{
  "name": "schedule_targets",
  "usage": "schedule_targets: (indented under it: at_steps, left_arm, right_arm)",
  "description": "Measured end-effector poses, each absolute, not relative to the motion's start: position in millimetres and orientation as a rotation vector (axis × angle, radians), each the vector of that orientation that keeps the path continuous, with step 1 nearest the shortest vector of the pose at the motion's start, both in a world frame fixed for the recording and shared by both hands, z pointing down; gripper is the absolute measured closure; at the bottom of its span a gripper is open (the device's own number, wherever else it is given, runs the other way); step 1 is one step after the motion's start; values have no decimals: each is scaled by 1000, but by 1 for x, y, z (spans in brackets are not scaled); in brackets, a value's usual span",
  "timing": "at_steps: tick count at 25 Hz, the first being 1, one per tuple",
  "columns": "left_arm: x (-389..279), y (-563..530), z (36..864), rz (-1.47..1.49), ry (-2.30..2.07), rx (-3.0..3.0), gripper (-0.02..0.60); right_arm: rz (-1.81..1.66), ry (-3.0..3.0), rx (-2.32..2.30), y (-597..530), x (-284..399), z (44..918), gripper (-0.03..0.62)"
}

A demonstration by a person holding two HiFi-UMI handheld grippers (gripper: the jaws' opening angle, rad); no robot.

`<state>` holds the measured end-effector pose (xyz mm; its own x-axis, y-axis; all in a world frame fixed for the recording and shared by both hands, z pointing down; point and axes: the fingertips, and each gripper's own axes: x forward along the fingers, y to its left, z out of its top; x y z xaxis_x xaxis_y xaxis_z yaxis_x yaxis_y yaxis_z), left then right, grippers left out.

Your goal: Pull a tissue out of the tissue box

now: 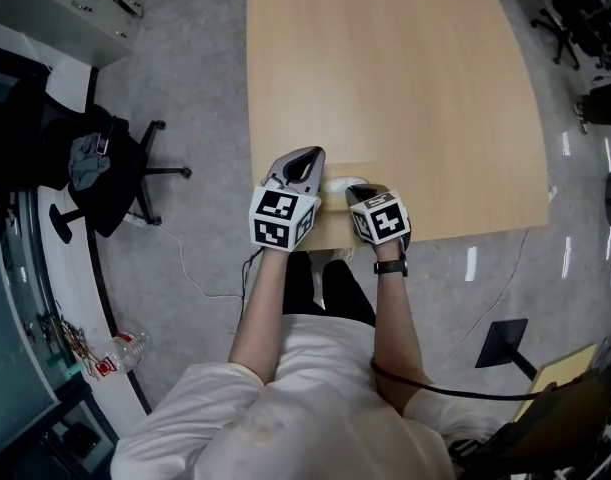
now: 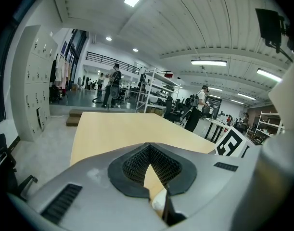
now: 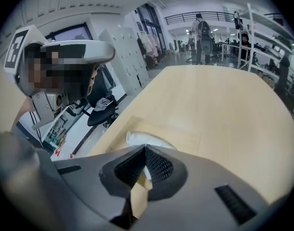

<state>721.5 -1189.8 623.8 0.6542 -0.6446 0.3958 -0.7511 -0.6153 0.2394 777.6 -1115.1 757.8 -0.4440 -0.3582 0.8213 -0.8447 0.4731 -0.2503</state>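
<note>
While both forearms (image 1: 390, 313) reach forward, right gripper (image 3: 145, 149) tilts down, jaws together, apparently pinching tissue (image 3: 136, 138) at tissue box (image 3: 185, 137). Nearly level, left gripper (image 1: 307, 160) is closed too.

Open table (image 1: 405, 88) lies beyond the tissue box (image 1: 360, 171) at its near edge.

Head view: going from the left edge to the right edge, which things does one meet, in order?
In order: black office chair with clothes on it → left gripper → white tissue → right gripper → wheeled chair at the top right.
</note>
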Motion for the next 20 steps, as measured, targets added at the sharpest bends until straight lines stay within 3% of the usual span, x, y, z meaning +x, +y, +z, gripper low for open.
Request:
schedule_targets:
  at_steps: [20]
  left_arm:
    - [722, -1194, 588, 345, -1110, 2554, 581]
  right_arm:
    - [772, -2042, 1055, -1136, 787, 695, 591]
